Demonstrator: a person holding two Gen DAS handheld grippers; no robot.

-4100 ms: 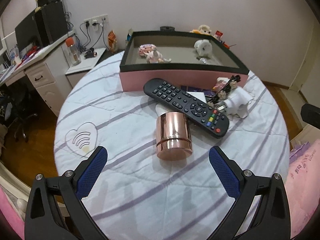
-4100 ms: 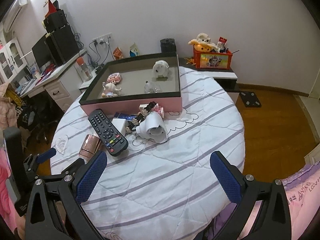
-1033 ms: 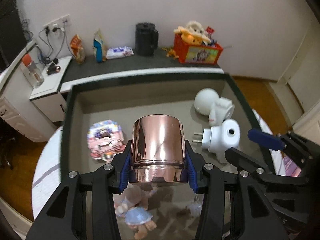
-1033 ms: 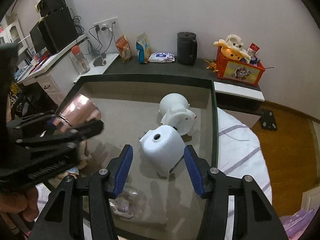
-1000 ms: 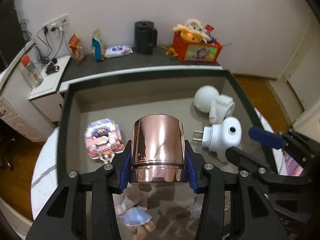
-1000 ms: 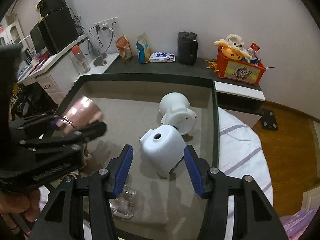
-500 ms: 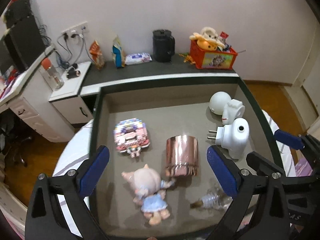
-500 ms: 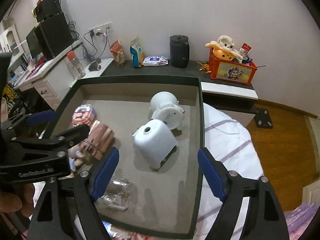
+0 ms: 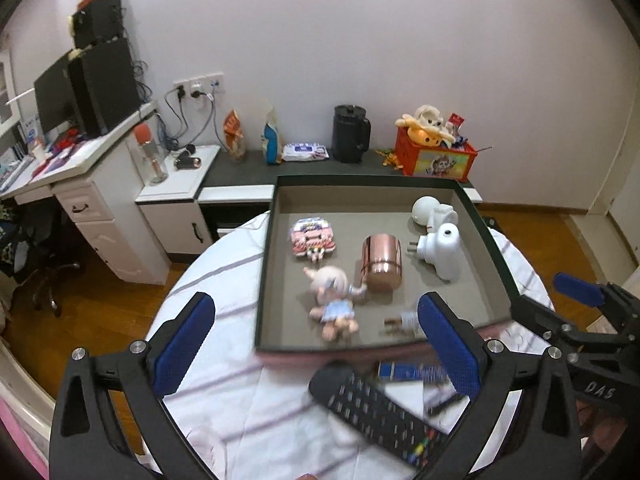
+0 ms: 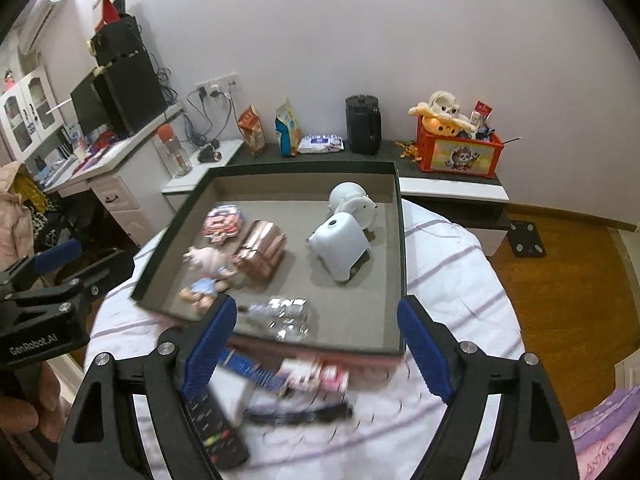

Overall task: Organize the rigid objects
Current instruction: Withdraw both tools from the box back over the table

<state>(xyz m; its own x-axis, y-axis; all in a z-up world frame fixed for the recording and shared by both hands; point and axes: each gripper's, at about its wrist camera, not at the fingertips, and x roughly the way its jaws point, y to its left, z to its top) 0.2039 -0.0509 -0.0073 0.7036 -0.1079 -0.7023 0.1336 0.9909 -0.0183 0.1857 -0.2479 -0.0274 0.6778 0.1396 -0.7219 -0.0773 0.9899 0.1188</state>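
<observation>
While both jaws have just been opening, nothing sits between them:
Left gripper (image 9: 316, 344): jaws spread wide, empty, touching nothing.
Right gripper (image 10: 316, 344): jaws well apart, empty.
Copper cup (image 9: 381, 256): lies on its side in the tray (image 9: 262, 280), ahead of the left gripper, shiny pink metal, just beside the doll (image 9: 334, 306).
White adapter (image 10: 340, 250): in the tray, ahead of the right gripper.
Remote (image 9: 376, 416): outside the tray, below the left jaws.

The copper-coloured cup (image 9: 381, 261) is showing a shiny metallic finish inside the tray (image 9: 264, 264), which is presenting dark green walls and a grey floor. The white bedspread (image 9: 224, 280) is carrying thin lilac stripes, and the remote control (image 9: 372, 412) is appearing black with coloured buttons.
</observation>
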